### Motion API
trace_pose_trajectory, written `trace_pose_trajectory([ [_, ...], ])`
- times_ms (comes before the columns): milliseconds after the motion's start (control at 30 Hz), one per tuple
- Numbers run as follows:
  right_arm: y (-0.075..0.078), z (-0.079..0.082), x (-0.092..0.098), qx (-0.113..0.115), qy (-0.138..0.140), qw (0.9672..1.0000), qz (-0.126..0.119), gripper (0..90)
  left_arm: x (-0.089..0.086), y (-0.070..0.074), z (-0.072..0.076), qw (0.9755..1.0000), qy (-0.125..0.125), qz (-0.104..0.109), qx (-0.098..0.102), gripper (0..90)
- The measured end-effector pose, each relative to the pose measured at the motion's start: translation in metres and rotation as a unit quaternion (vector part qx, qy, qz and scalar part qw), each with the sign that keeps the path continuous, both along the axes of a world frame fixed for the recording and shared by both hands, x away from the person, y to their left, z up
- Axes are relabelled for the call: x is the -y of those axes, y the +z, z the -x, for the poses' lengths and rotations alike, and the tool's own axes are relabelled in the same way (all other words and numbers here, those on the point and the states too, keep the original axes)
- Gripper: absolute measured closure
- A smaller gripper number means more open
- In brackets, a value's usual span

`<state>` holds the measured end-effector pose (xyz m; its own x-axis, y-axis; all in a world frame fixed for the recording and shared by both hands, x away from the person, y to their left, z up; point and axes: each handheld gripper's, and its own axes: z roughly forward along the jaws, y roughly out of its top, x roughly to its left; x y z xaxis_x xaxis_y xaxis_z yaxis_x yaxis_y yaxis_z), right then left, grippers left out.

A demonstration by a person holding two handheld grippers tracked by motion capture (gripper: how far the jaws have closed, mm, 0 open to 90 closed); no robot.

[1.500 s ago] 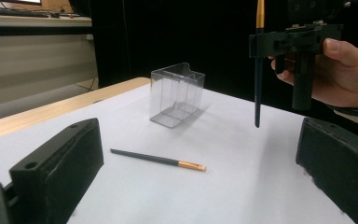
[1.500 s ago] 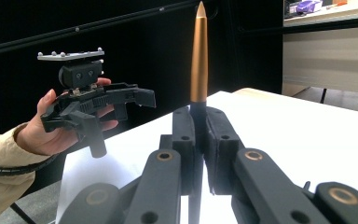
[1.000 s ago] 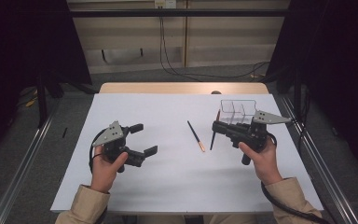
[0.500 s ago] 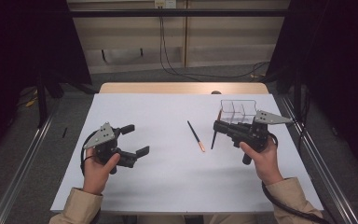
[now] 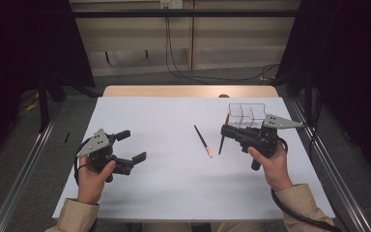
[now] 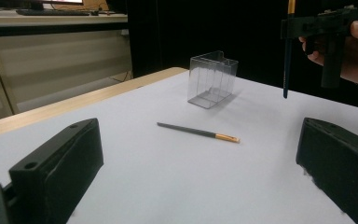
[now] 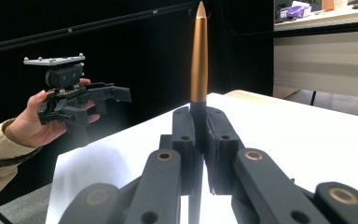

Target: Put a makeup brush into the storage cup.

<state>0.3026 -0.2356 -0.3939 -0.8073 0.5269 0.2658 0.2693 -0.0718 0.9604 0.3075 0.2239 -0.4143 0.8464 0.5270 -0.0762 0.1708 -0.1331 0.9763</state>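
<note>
We had the right gripper (image 5: 223, 129) pinching a pen (image 5: 221, 143) upright; left gripper (image 5: 131, 146) jaws were spread over the surface (image 5: 174, 188).

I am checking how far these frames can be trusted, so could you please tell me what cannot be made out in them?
- Held pen: in the right gripper view its lower end is cut off by the bottom edge, behind the right gripper.
- Clear box: in the high view its near wall is hidden by the right gripper; whether it holds anything is too small to tell.
- Left gripper: in the left gripper view its jaws are cut off by the bottom edge.
</note>
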Motion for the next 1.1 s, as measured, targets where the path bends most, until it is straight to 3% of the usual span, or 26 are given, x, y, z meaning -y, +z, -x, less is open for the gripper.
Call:
trace_pose_trajectory([
  [667, -0.001, -0.002, 0.008, 0.006, -0.012, 0.9999, 0.004, 83.6, -0.025, -0.006, 0.007, 0.9996, 0.027, -0.009, -0.004, 0.2],
  [1100, 0.0, -0.005, 0.015, 0.007, -0.024, 0.9997, 0.007, 83.5, -0.024, -0.009, 0.008, 0.9994, 0.025, -0.023, -0.004, 0.3],
])
